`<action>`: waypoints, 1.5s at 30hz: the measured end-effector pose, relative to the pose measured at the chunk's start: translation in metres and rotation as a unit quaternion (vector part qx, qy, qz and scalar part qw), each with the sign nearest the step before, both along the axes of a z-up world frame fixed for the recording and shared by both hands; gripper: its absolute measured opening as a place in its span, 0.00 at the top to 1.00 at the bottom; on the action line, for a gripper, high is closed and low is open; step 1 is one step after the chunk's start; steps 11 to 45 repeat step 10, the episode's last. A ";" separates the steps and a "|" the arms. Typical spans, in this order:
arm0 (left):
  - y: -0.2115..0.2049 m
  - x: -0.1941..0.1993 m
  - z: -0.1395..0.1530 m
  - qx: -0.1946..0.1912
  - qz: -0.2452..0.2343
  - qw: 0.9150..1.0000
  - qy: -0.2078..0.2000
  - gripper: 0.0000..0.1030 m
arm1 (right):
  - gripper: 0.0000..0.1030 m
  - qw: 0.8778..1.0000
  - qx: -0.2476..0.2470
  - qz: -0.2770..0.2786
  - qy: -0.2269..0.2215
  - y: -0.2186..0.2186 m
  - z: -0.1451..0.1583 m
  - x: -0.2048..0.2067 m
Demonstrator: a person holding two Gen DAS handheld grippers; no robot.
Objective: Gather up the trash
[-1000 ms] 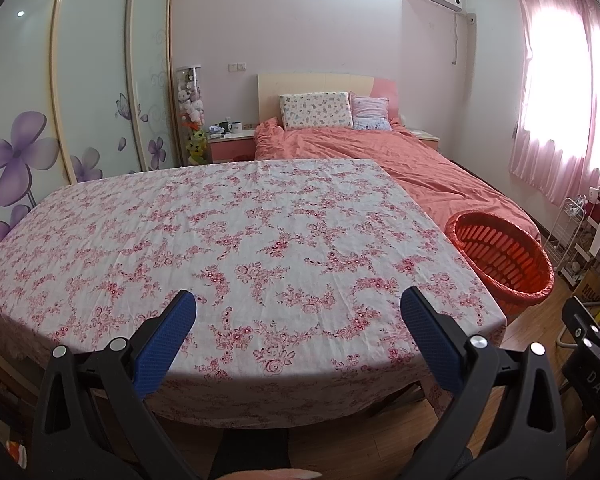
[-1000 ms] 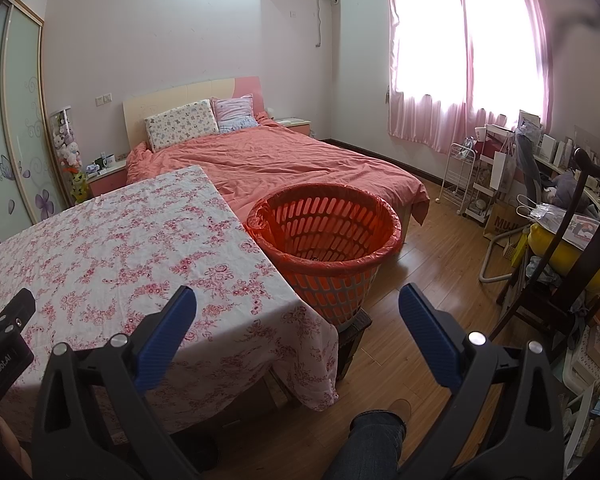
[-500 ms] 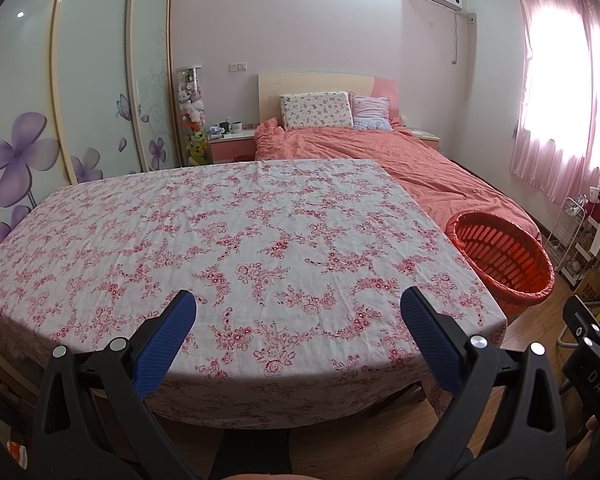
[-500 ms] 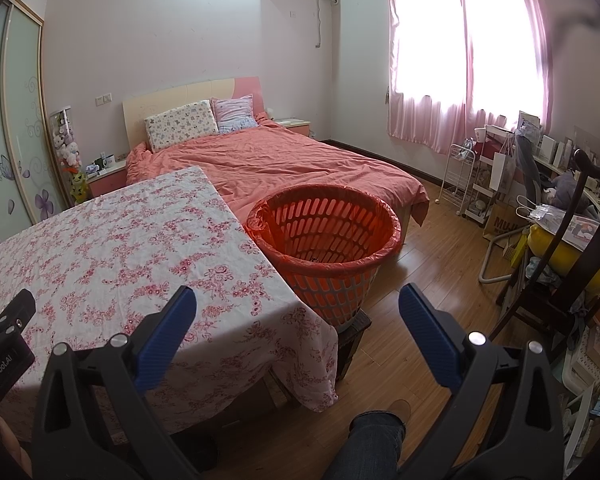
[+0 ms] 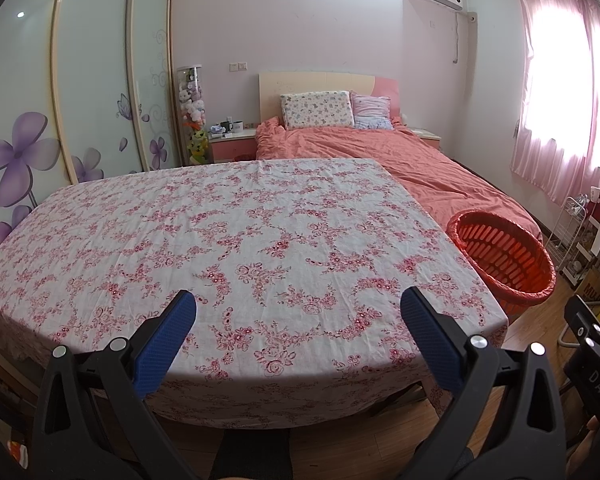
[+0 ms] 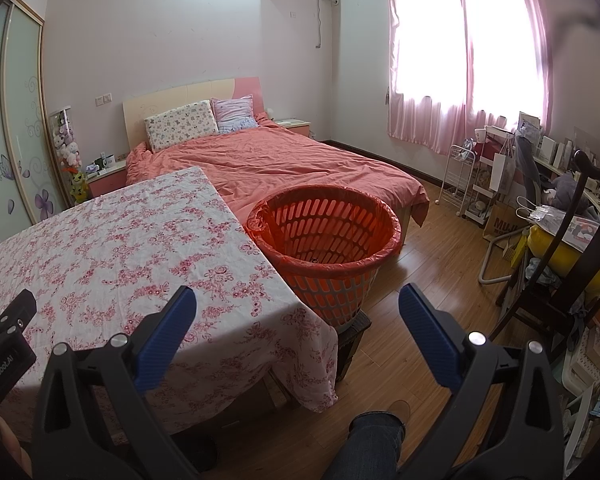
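An orange slatted basket (image 6: pixel 325 248) lined with a red bag stands on the floor at the table's right corner, and shows in the left wrist view (image 5: pixel 500 254) too. A table under a floral cloth (image 5: pixel 236 248) fills the left wrist view; no trash shows on it. My left gripper (image 5: pixel 298 312) is open and empty above the table's near edge. My right gripper (image 6: pixel 296 308) is open and empty, held in front of the basket over the table's corner (image 6: pixel 260 320).
A bed with an orange cover (image 6: pixel 284 164) lies behind the table and basket. A dark wooden chair (image 6: pixel 580 264) and cluttered shelves (image 6: pixel 496 176) stand at the right. Wardrobe doors (image 5: pixel 92 80) line the left wall. My leg (image 6: pixel 376 436) shows on the wooden floor.
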State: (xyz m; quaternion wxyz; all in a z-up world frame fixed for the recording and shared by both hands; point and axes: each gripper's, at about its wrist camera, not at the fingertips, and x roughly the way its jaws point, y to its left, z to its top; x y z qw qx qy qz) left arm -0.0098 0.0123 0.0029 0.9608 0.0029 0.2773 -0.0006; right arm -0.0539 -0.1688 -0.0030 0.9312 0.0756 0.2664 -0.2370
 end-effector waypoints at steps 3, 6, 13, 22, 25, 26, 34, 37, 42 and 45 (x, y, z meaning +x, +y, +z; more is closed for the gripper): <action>0.000 0.000 0.000 0.000 0.000 1.000 0.001 0.02 | 0.04 1.000 0.000 0.000 0.000 0.000 0.000 0.000; 0.000 0.000 0.000 -0.001 0.000 1.000 0.002 0.02 | 0.04 1.000 -0.001 -0.001 -0.001 0.000 0.000 0.000; 0.002 0.000 -0.001 0.000 0.000 1.000 0.004 0.02 | 0.04 1.000 0.000 0.000 0.000 0.000 0.000 0.000; 0.002 0.000 -0.001 0.000 0.000 1.000 0.004 0.02 | 0.04 1.000 0.000 0.000 0.000 0.000 0.000 0.000; 0.002 0.000 -0.001 0.000 0.000 1.000 0.004 0.02 | 0.04 1.000 0.000 0.000 0.000 0.000 0.000 0.000; 0.002 0.000 -0.001 0.000 0.000 1.000 0.004 0.02 | 0.04 1.000 0.000 0.000 0.000 0.000 0.000 0.000; 0.002 0.000 -0.001 0.000 0.000 1.000 0.004 0.02 | 0.04 1.000 0.000 0.000 0.000 0.000 0.000 0.000; 0.002 0.000 -0.001 0.000 0.000 1.000 0.004 0.02 | 0.04 1.000 0.000 0.000 0.000 0.000 0.000 0.000; 0.002 0.000 -0.001 0.000 0.000 1.000 0.004 0.02 | 0.04 1.000 0.000 0.000 0.000 0.000 0.000 0.000; 0.002 0.000 -0.001 0.000 0.000 1.000 0.004 0.02 | 0.04 1.000 0.000 0.000 0.000 0.000 0.000 0.000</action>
